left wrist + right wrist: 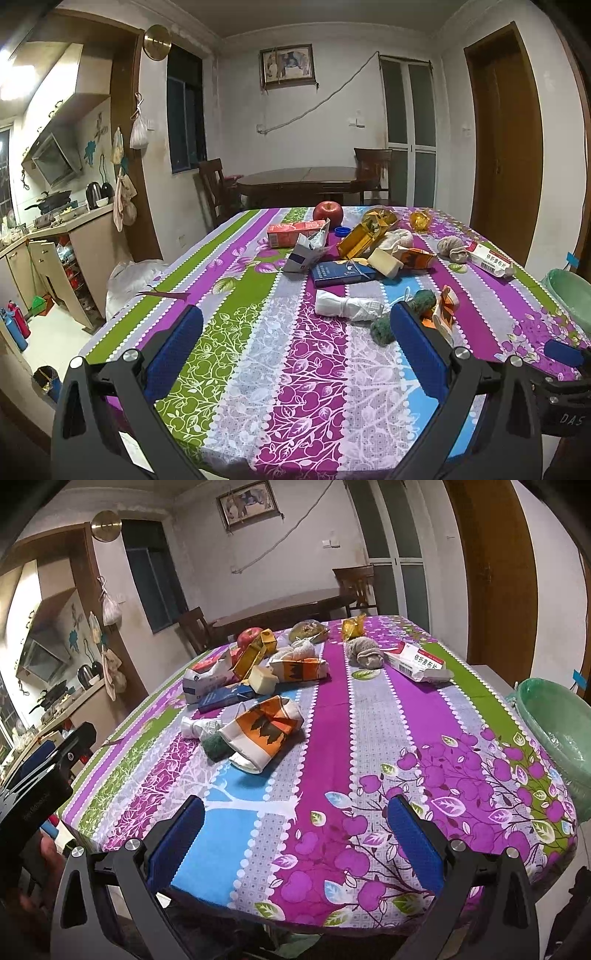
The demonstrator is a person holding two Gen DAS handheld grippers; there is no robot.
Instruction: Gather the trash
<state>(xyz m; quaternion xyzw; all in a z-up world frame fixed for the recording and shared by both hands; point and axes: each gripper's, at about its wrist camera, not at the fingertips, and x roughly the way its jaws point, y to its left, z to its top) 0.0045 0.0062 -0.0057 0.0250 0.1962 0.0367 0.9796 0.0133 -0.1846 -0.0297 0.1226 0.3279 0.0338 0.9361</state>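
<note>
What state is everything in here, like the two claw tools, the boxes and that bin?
Left gripper: open, empty.
Right gripper: open, empty.
Green-lined trash bin: open, beside table.
White medicine box with red stripe: lying flat, end torn open.
Red apple: whole.
Orange-and-white carton: crushed, on its side.

Pale walls, framed picture (287, 65), dark window (185, 109), brown door (508, 144), dark wooden table (303, 179), 2 chairs (372, 166)

My left gripper (295, 350) and right gripper (295, 834): black angular frames, ribbed blue pads (173, 354) lining each finger's inner face, silver screws (132, 355) behind the pads.
</note>
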